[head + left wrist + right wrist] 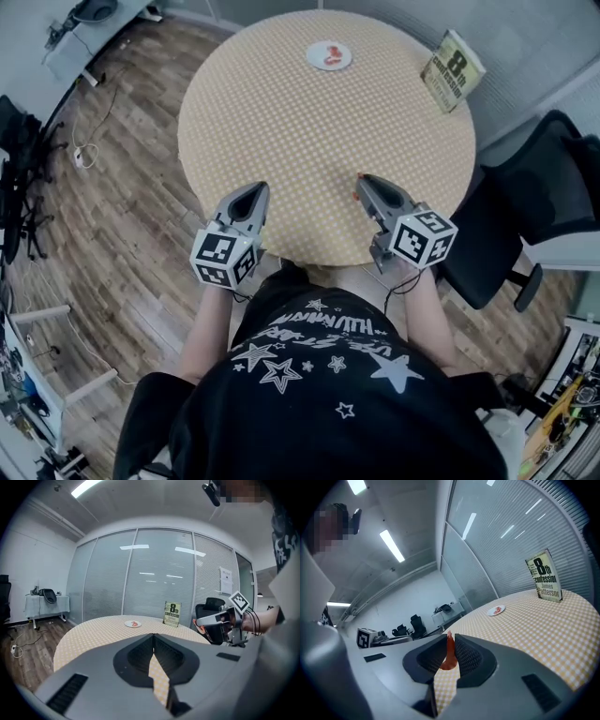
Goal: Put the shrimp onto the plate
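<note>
A small white plate point(329, 55) lies at the far side of the round checkered table point(309, 141), with a red shrimp point(330, 54) on it; the plate point(496, 611) shows far ahead in the right gripper view and the plate point(133, 624) in the left gripper view. My right gripper point(360, 180) hovers over the table's near right part, shut on another red shrimp point(449, 654) pinched upright between its jaws. My left gripper point(260, 188) sits at the near left edge, jaws shut with nothing between them.
A book point(453, 69) stands upright at the table's far right edge. A black office chair point(525, 225) is close to the table's right side. Wooden floor with cables point(84, 155) lies to the left. Glass partition walls point(154, 573) stand behind the table.
</note>
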Demonstrator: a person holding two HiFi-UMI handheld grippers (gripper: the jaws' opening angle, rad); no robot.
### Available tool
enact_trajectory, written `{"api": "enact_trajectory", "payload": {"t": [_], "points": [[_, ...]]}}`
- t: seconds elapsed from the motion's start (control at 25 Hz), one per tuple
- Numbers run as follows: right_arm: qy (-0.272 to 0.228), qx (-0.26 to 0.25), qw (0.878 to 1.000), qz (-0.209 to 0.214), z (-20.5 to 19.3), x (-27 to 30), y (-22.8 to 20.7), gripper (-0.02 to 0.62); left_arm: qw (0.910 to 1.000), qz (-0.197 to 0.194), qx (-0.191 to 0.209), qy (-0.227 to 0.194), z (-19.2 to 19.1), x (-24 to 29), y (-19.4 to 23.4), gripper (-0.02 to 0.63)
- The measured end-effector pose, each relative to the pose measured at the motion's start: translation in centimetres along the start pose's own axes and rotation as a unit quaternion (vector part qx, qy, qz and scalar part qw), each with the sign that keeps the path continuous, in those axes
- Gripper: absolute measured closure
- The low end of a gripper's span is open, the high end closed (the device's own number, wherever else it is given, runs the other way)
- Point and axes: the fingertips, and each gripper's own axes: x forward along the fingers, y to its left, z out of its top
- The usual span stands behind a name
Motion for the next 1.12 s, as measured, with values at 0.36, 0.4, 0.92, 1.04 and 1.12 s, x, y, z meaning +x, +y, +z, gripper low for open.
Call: {"api": "enact_trajectory", "payload": {"t": [0.36, 0.4, 0.92, 1.04, 1.12], "points": [[0.013, 0.007, 1.000, -0.026, 2.2, 6.4, -1.5, 0.547, 0.9999, -0.008, 0.002, 0.015, 0.8, 3.6, 6.3, 0.600], [0.014, 0.008, 0.999, -0.031, 2.5, 7.2, -1.7, 0.548, 0.9998, -0.009, 0.004, 0.016, 0.9, 3.9, 7.0, 0.600], [0.011, 0.010, 0.996, -0.092, 5.3, 15.3, -3.5, 0.547, 0.9976, -0.052, -0.010, 0.045, 0.3, 9.3, 14.7, 0.600], [0.004, 0.013, 0.995, -0.103, 6.1, 16.5, -4.2, 0.548, 0.9969, -0.065, -0.004, 0.045, 0.7, 11.0, 15.6, 0.600], [0.005, 0.018, 0.994, -0.105, 6.1, 17.0, -4.7, 0.547, 0.9967, -0.068, -0.004, 0.044, 0.9, 12.0, 15.7, 0.600]]}}
